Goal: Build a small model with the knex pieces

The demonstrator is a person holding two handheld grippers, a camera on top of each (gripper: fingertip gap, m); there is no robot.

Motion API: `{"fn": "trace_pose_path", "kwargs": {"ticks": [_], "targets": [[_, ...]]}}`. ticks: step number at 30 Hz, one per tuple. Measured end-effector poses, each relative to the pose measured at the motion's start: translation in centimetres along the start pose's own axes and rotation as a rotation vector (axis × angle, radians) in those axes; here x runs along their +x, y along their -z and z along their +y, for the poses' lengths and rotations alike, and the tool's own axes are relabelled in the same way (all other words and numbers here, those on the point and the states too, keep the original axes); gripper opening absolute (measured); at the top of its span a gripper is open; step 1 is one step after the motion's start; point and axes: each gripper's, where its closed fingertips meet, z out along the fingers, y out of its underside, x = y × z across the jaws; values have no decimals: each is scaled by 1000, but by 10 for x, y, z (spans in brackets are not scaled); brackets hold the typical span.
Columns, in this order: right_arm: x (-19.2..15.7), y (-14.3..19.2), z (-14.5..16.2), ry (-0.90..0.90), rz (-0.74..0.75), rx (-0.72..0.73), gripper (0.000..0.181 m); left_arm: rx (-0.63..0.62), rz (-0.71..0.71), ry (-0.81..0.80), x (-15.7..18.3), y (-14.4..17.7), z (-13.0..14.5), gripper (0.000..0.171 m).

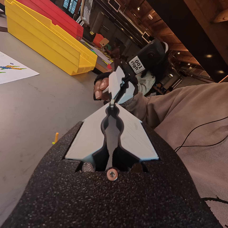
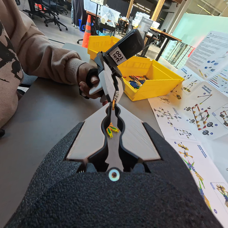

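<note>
My left gripper (image 1: 112,107) is shut on a small white connector piece (image 1: 112,103), pinched at the fingertips above the grey table. My right gripper (image 2: 113,106) is shut on a short orange rod (image 2: 113,104). The two gripper tips meet, and the rod's end sits at the white connector (image 2: 116,95), which is held in the left gripper (image 2: 114,99). In the left wrist view the right gripper (image 1: 115,98) comes in from above, held by a hand. A small cluster of yellow, green and orange pieces (image 2: 111,129) lies on the table below my right fingers.
A yellow bin (image 2: 154,88) with several loose building pieces (image 2: 135,81) stands behind the grippers; it also shows in the left wrist view (image 1: 43,40), beside a red bin (image 1: 55,16). Printed instruction sheets (image 2: 185,117) cover the table's right side. An orange piece (image 1: 56,137) stands on the table. My left and right fingertips are right by each other.
</note>
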Motion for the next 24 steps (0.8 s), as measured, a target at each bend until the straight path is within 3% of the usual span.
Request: {"fn": "trace_pose_path", "kwargs": {"ticks": [24], "targets": [[-3,8,-3,-155,-74,54,3,-25,-58,-214,8,4,-3,3]]}}
